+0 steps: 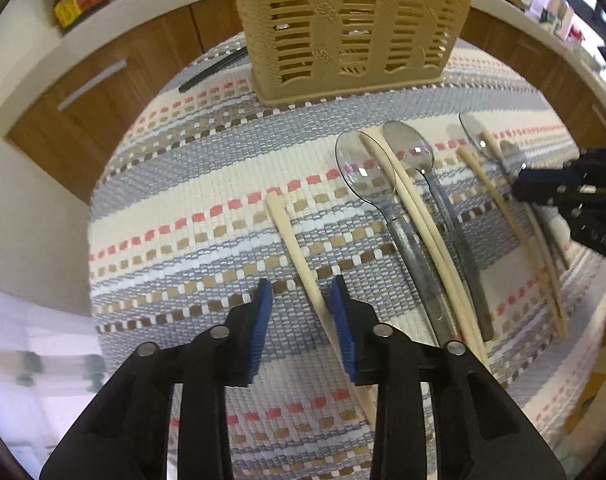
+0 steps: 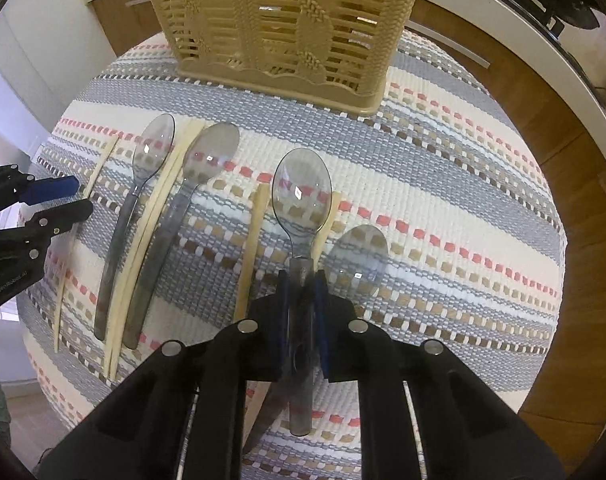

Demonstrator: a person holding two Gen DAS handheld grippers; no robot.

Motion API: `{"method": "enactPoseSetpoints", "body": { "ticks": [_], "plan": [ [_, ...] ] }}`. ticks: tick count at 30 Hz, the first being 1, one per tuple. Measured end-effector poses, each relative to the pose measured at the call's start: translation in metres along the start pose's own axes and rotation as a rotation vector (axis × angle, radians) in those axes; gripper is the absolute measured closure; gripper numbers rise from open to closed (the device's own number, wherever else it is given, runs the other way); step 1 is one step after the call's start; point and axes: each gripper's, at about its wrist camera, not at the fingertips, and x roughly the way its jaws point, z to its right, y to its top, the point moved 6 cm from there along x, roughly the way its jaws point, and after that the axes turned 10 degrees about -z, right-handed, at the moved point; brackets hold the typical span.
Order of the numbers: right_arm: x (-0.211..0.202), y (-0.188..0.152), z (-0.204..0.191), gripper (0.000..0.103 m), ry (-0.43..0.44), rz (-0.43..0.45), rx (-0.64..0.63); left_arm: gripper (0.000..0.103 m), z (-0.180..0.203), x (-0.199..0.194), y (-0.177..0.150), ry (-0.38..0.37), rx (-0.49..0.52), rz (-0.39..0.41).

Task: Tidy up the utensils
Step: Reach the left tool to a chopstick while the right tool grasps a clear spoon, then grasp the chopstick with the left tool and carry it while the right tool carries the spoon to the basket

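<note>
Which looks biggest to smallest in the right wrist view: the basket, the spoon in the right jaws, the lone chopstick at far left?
1. Slatted tan basket, by far the biggest.
2. Clear grey spoon in the right gripper; closest to the camera, so its size is exaggerated.
3. Far-left chopstick, similar in length but much thinner.

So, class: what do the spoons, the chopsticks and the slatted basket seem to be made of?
Spoons: likely clear smoky-grey plastic, glossy; the mat's stripes show through the bowl.
Chopsticks: pale cream, matte, possibly bamboo or plastic; no grain is visible.
Basket: tan moulded plastic, apparently, with a woven-look relief and open slats.
</note>
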Motion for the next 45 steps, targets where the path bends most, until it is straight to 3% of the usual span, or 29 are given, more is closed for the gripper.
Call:
{"method": "enactPoseSetpoints", "body": {
  "ticks": [2,5,11,20,23,26,31,37,41,45],
  "plan": [
    [-0.003,-0.001,0.001,0.093,0.013,0.009,0.006,0.094,0.006,-0.001,-0.001,0.004,0.013,-0.001],
    [-0.011,-0.008,0.014,0.093,0.038,0.034,0.023,0.095,0.008,-0.003,-0.002,0.011,0.01,0.007],
    [-0.035,-0.015,0.021,0.093,0.096,0.1,0.035,0.099,0.006,-0.014,-0.003,-0.075,-0.038,0.076],
    [-0.087,-0.01,0.01,0.093,0.142,0.257,0.0,0.1,-0.015,-0.086,0.012,-0.215,-0.13,0.332],
    [-0.114,-0.005,0.004,0.093,0.156,0.336,-0.014,0.1,-0.02,-0.121,0.023,-0.266,-0.153,0.456],
    [-0.135,0.003,0.0,0.093,0.146,0.396,-0.027,0.099,-0.026,-0.151,0.036,-0.349,-0.129,0.568],
    [-0.171,0.027,0.002,0.093,0.147,0.506,-0.021,0.1,-0.037,-0.192,0.07,-0.387,-0.131,0.695],
    [-0.204,0.067,0.019,0.093,0.172,0.638,0.012,0.099,-0.036,-0.224,0.113,-0.367,-0.129,0.836],
    [-0.211,0.093,0.024,0.093,0.11,0.688,0.006,0.1,-0.033,-0.242,0.135,-0.334,-0.137,0.918],
    [-0.211,0.118,0.038,0.093,0.113,0.733,0.035,0.1,-0.032,-0.244,0.157,-0.289,-0.147,0.98]
  ]
}}
